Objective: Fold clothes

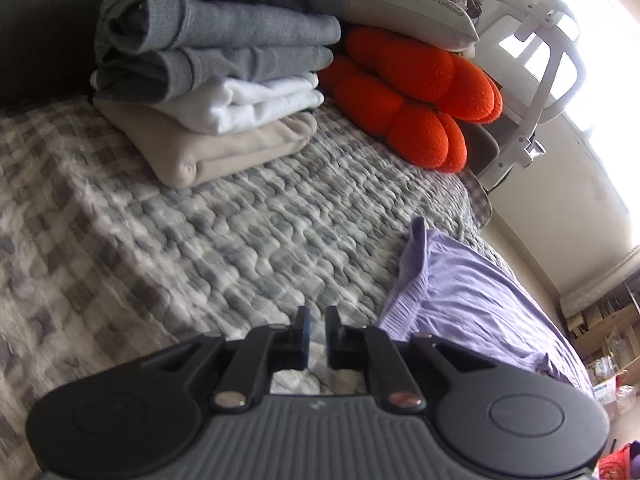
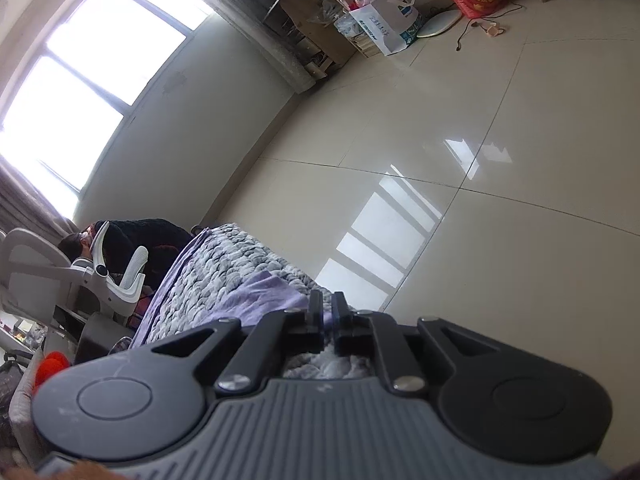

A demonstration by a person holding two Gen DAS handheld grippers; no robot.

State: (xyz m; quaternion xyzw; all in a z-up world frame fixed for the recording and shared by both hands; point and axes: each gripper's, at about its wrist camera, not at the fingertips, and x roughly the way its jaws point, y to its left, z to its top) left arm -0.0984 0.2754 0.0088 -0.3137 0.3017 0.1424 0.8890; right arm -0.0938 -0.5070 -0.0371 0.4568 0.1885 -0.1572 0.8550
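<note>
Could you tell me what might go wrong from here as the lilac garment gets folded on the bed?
The lilac garment lies at the bed's edge, partly over it; a pull could drag it onto the floor. Neither the left gripper nor the right gripper shows cloth between its nearly closed fingers, so a grasp could miss. The stack of folded clothes looks tall; nudging it may topple it.

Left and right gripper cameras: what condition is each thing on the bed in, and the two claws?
Stack of clothes: folded, piled on the bed.
Purple garment: unfolded, wrinkled, spread at the bed's edge.
Orange cushion: lying under a grey pillow.
Left gripper: nearly closed, holding nothing.
Right gripper: nearly closed; grip on anything unclear.
</note>
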